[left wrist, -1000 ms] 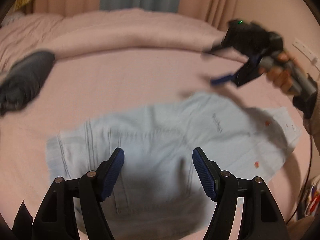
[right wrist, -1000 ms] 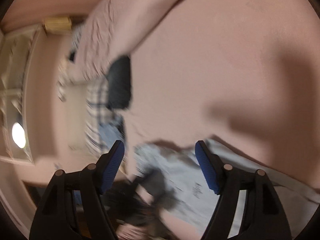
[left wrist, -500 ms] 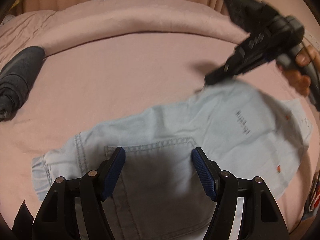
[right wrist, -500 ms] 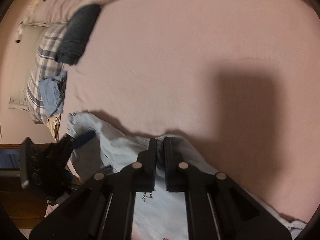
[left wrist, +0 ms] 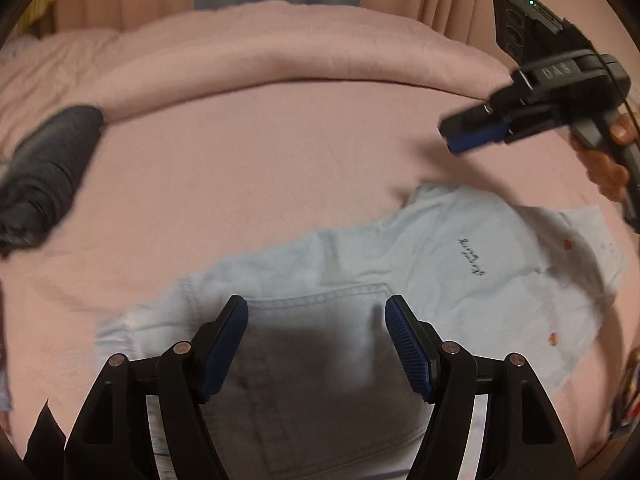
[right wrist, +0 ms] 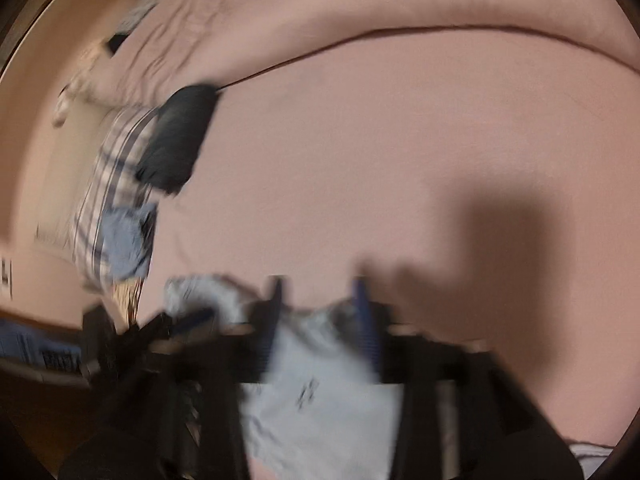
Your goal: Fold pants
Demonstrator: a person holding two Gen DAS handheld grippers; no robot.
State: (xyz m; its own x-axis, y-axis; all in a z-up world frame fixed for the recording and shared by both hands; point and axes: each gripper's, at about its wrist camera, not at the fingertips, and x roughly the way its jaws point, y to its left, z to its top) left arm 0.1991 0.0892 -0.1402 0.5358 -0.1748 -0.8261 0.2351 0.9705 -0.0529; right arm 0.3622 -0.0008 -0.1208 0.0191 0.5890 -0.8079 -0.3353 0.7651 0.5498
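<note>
- Pale denim pants point(left wrist: 360, 280): spread flat on the pink bed point(left wrist: 260, 152)
- Left gripper point(left wrist: 316, 344): fingers apart, empty, above the waist end
- Right gripper point(right wrist: 320, 320): blurred, fingers apart, holding nothing
- Dark rolled garment point(left wrist: 44, 176): well apart, at left

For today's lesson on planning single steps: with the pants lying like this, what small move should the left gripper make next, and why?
Probably lower the left gripper onto the pants and pinch the fabric near the pocket: its jaws stand open above the cloth, and the right gripper hangs off the pants, holding nothing.
</note>
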